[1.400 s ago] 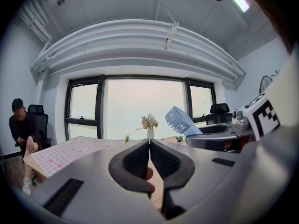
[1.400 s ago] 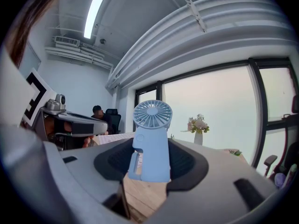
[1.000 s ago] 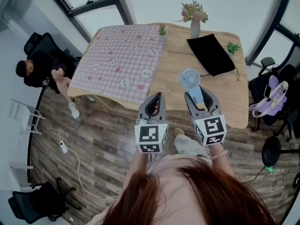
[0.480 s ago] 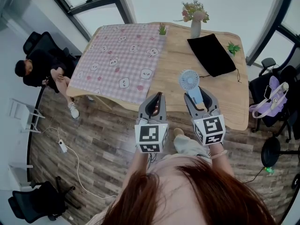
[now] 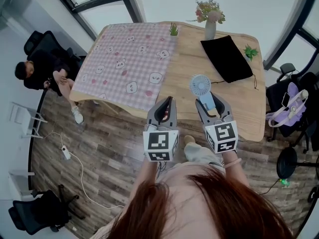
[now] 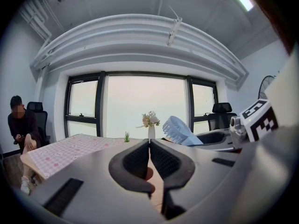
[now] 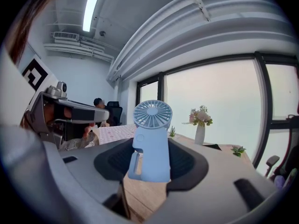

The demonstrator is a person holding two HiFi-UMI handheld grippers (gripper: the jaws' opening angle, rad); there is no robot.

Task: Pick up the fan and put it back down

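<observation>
A light blue hand fan (image 5: 201, 85) stands upright between the pads of my right gripper (image 5: 210, 100), which is shut on the fan's handle. It sits over the near edge of the wooden table (image 5: 239, 101); I cannot tell whether its base touches the wood. In the right gripper view the fan (image 7: 152, 139) fills the gap of the right gripper (image 7: 151, 161), round grille on top. My left gripper (image 5: 167, 102) hovers to the fan's left, short of the table edge, shut on nothing. In the left gripper view the left gripper (image 6: 149, 147) has its pads touching, and the fan (image 6: 180, 131) shows at right.
A pink checked cloth (image 5: 129, 59) covers the table's left half. At the far side stand a vase of flowers (image 5: 210, 20), a black pouch (image 5: 227, 58) and two small plants (image 5: 173, 30). A person (image 5: 42, 71) sits at left. A chair with a purple bag (image 5: 291, 103) stands at right.
My right gripper has sunk slightly with the fan still in it. The left gripper has stayed where it was.
</observation>
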